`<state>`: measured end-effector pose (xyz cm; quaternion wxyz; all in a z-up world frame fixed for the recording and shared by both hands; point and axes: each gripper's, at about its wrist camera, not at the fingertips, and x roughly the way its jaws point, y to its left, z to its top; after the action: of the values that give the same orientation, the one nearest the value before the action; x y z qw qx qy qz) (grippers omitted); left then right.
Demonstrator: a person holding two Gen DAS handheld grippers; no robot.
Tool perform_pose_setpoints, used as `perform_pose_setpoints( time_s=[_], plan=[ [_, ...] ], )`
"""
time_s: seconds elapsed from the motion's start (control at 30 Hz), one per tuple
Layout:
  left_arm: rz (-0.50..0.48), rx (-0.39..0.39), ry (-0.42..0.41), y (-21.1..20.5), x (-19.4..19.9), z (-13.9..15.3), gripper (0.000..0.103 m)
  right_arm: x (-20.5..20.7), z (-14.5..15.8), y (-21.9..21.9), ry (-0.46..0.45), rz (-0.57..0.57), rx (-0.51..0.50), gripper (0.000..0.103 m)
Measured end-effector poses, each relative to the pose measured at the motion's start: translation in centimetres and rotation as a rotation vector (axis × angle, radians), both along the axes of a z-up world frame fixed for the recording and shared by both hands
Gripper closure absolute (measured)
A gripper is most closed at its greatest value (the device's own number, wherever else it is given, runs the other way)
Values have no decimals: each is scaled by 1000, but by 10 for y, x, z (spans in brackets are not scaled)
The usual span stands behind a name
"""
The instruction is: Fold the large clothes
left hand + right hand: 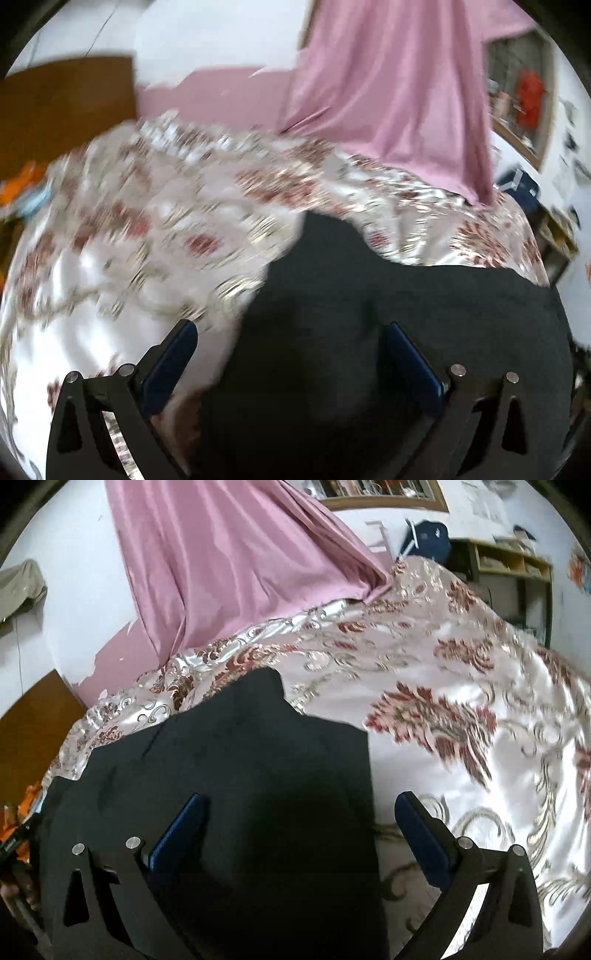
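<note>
The dark charcoal fabric garment (229,775) lies spread flat on the shiny satin bedspread with a red and beige floral pattern (461,686), and you have both grippers over it. In your right wrist view the garment fills the lower left, with a pointed flap reaching up toward the middle and a straight edge running down between the two fingers. Your right gripper (301,832) has its fingers wide apart: the left blue pad (177,834) sits over the dark cloth, the right blue pad (421,842) over bare bedspread, so the garment's edge falls inside the gap. Nothing is pinched.

In your left wrist view, which is blurred, the garment (388,295) covers the lower right. Your left gripper (291,358) is also spread wide, one blue finger (170,362) over the bedspread and the other (413,362) over the dark cloth, with the garment's slanted edge passing between them.

Beyond the bed, a pink draped curtain (229,554) hangs against the white wall and touches the bedspread's far edge. A wooden shelf unit (513,568) stands at the far right.
</note>
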<state>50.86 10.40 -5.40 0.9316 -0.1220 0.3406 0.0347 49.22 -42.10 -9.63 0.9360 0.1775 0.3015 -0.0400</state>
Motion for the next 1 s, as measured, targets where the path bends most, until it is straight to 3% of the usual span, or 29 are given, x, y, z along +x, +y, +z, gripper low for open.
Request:
perform_pose_setpoints(
  time_s=[0.13,0.23,0.37,0.6,0.7,0.8,0.87,0.93,1.0],
  plan=[
    [-30,-216,79,35,1,-24,0,-3,-8,4,4,82,11,1],
    [-106,-198,96,34,1,-28,0,-1,-17,2,28,167,54,1],
    [-230,-171,157,25,6,-32,0,4,-29,-13,46,197,173,1],
    [-401,-285,247,19,14,-38,0,6,-47,-19,48,249,307,1],
    [-479,-294,302,4,15,-41,0,7,-51,-18,73,312,346,0],
    [-487,-262,340,-7,17,-43,0,4,-52,-12,103,353,358,0],
    [-460,-286,358,-8,18,-42,1,2,-51,-7,130,364,356,0],
    [-420,-283,381,-10,19,-41,8,1,-49,1,157,351,339,1],
    [-374,-271,415,-11,19,-39,31,-2,-44,10,174,320,298,2]
  ],
)
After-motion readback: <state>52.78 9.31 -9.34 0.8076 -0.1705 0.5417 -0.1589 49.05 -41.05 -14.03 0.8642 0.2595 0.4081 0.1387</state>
